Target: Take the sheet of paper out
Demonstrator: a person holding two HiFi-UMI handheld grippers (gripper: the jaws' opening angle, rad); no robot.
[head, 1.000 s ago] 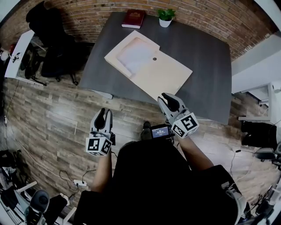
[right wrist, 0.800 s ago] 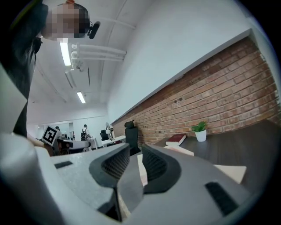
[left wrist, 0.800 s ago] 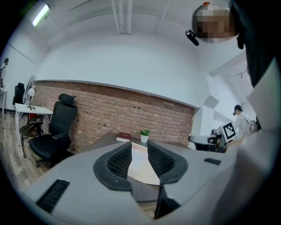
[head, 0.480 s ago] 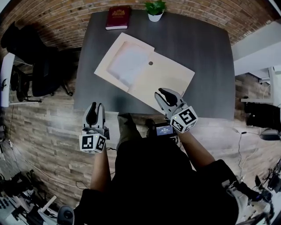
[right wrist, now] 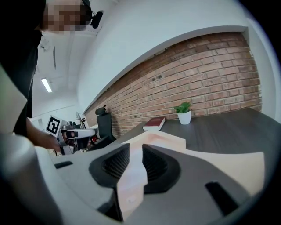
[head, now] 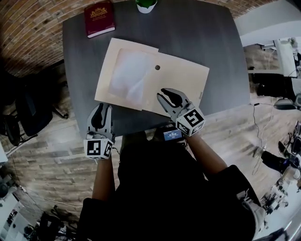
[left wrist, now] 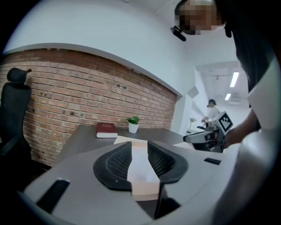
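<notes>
Dark grey and matt, the rectangular tabletop (head: 221, 56) fills the upper part of the head view. A large cream paper envelope (head: 181, 82) is laid flat and slightly askew near its front edge. The white sheet of paper (head: 128, 75) is seen as a paler, faintly creased patch at the envelope's left end, where the flap is folded open; it is judged to be still lodged inside.

The right gripper (head: 168, 97) is held over the envelope's near edge and the left gripper (head: 101, 110) at the table's front edge, just beside the envelope's near left corner. Each pair of jaws is parted by a moderate gap. Only the envelope beyond is seen through that gap, and nothing is gripped. Contact with the envelope cannot be confirmed.

A dark red hardback book (head: 99, 18) and a small green plant in a white pot (head: 146, 4) are set at the far edge, well apart from the work. A small round clasp (head: 157, 67) is fixed near the flap.

The likeliest failure is that the envelope is dragged along with the sheet if it is not pinned down. The sheet may also be crumpled if pinched too near its edge, or the envelope wall may be caught together with it.
</notes>
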